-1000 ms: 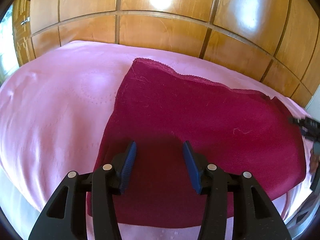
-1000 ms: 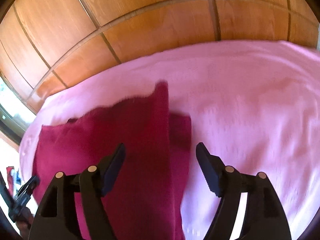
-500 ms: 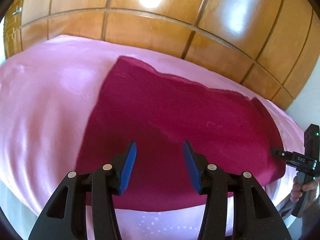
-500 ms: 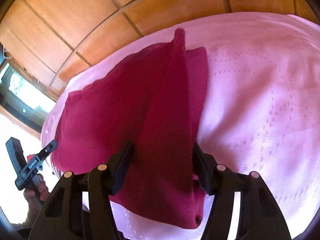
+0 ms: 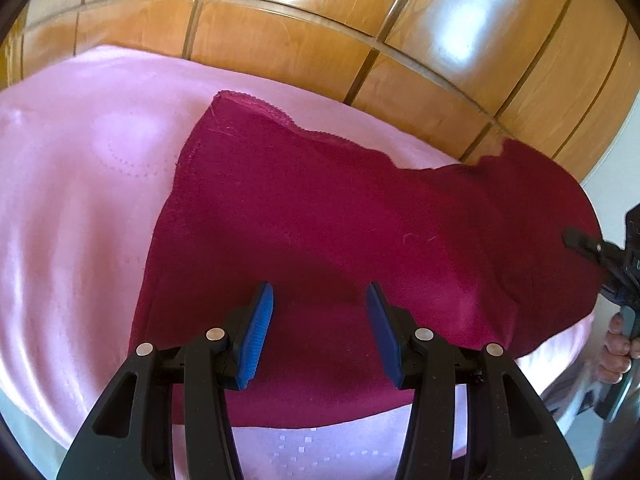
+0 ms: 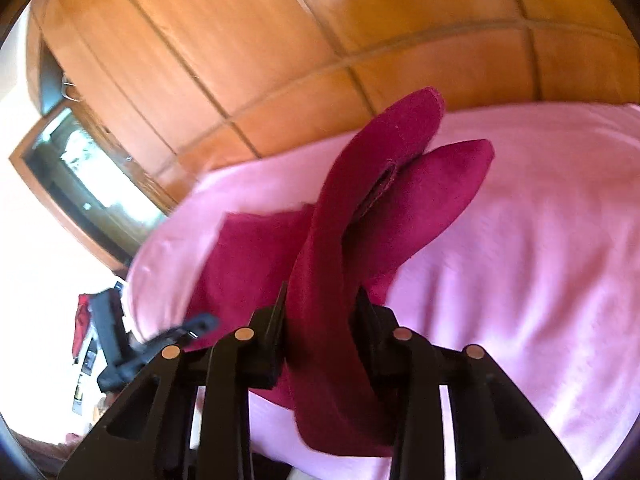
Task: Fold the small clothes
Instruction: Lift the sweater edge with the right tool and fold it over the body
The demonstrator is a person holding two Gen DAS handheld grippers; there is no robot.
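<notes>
A dark red garment (image 5: pixel 304 216) lies spread on a pink bed sheet (image 5: pixel 80 184). My left gripper (image 5: pixel 320 316) is open and empty, hovering over the garment's near edge. My right gripper (image 6: pixel 320 320) is shut on the garment's right end (image 6: pixel 320 264) and lifts it off the sheet, so the cloth rises in a fold with two flaps (image 6: pixel 440 168) hanging beyond. In the left wrist view the right gripper (image 5: pixel 600 256) shows at the far right, with the raised cloth (image 5: pixel 540 200) beside it.
A wooden panelled wall (image 5: pixel 320 32) stands behind the bed. A window (image 6: pixel 76 168) is at the left in the right wrist view. The left gripper (image 6: pixel 132 352) and the hand holding it show low at the left there. The sheet's near edge (image 5: pixel 320 448) drops off below.
My right gripper has closed on the garment's right end and lifted it up off the sheet. My left gripper stayed open over the near edge, shifting only slightly.
</notes>
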